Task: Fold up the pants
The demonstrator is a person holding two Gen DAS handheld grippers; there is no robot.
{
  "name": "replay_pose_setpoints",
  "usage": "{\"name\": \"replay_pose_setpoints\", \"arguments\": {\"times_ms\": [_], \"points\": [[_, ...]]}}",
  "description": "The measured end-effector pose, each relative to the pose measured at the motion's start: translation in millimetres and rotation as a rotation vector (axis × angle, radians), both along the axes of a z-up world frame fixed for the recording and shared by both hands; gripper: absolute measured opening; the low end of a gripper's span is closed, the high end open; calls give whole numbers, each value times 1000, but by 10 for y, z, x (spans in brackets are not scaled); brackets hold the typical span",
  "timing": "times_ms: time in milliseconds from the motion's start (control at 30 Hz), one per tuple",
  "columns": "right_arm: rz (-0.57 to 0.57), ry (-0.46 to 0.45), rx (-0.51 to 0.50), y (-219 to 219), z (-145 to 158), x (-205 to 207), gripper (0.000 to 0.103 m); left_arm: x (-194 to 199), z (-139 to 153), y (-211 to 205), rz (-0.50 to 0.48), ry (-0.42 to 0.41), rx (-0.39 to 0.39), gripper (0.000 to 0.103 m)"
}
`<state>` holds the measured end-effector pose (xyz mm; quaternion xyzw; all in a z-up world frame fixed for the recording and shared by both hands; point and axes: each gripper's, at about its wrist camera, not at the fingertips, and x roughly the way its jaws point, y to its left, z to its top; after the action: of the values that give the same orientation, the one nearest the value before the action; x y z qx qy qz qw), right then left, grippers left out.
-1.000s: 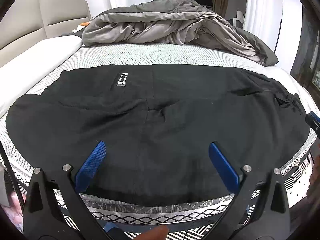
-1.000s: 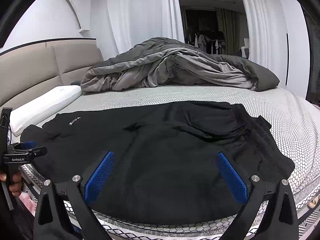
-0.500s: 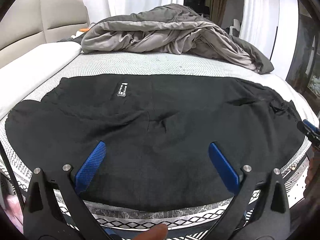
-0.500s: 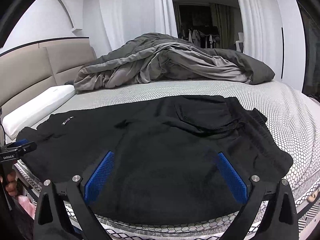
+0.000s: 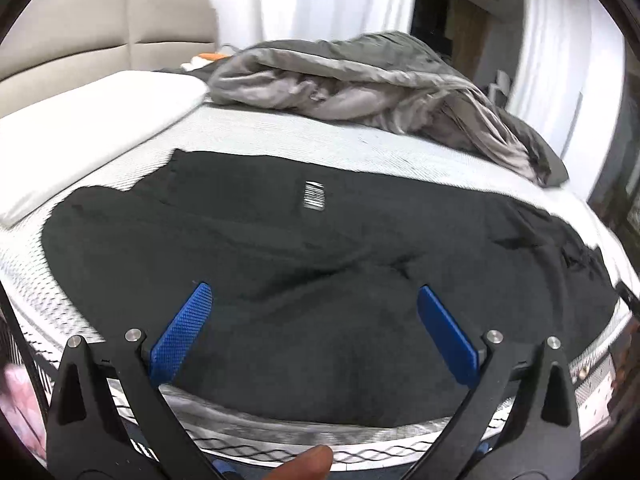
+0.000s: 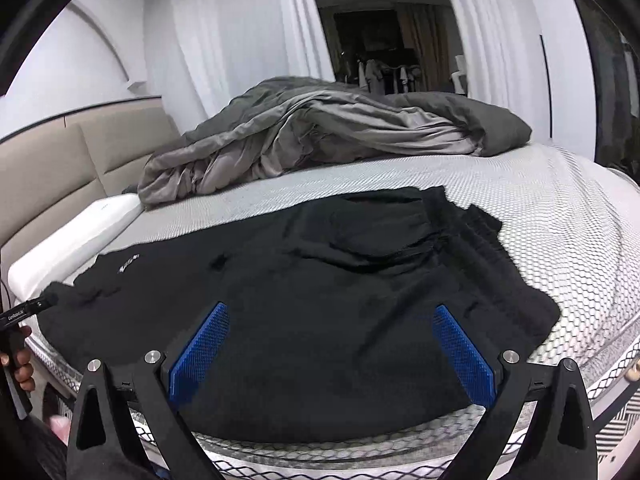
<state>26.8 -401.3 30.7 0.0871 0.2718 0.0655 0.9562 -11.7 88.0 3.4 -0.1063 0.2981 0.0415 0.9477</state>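
Black pants (image 5: 312, 264) lie spread flat across the near part of the bed, legs to the left, waistband (image 6: 476, 236) to the right, a small white label (image 5: 314, 196) on the far leg. My left gripper (image 5: 314, 300) is open and empty, hovering just above the pants near the bed's front edge. My right gripper (image 6: 332, 316) is open and empty above the pants' hip area. The left gripper's body (image 6: 28, 312) also shows at the left edge of the right wrist view.
A crumpled grey duvet (image 5: 360, 88) is piled at the far side of the mattress (image 6: 560, 216). A white pillow (image 5: 80, 132) lies at the left by the beige headboard (image 5: 100, 52). White curtains hang behind.
The left gripper has swung left and tilted, so the pants and label have shifted right in its view. The right gripper has eased slightly closer to the pants. Both stay open.
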Motion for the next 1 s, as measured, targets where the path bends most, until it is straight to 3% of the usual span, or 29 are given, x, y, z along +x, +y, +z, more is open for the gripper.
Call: {"name": "replay_pose_setpoints", "arguments": {"times_ms": [267,533,700,800,933,1000], "points": [[15,58,82,-245,-44,-38,103,-284,65,836,201,-60,0,102],[-6,125,160,-381,-142,30,103,-423,-294,1781,322,40,-206,99],[-1,133,132,-310,-154,63,103,-523,-430,2148,268,26,-391,68],[2,131,128,-290,-147,59,103,-393,-551,2245,241,58,-466,66],[2,127,151,-291,-128,58,103,-169,-636,2277,282,91,-522,58],[4,122,166,-282,-113,64,103,-100,-623,2305,328,77,-505,32]]}}
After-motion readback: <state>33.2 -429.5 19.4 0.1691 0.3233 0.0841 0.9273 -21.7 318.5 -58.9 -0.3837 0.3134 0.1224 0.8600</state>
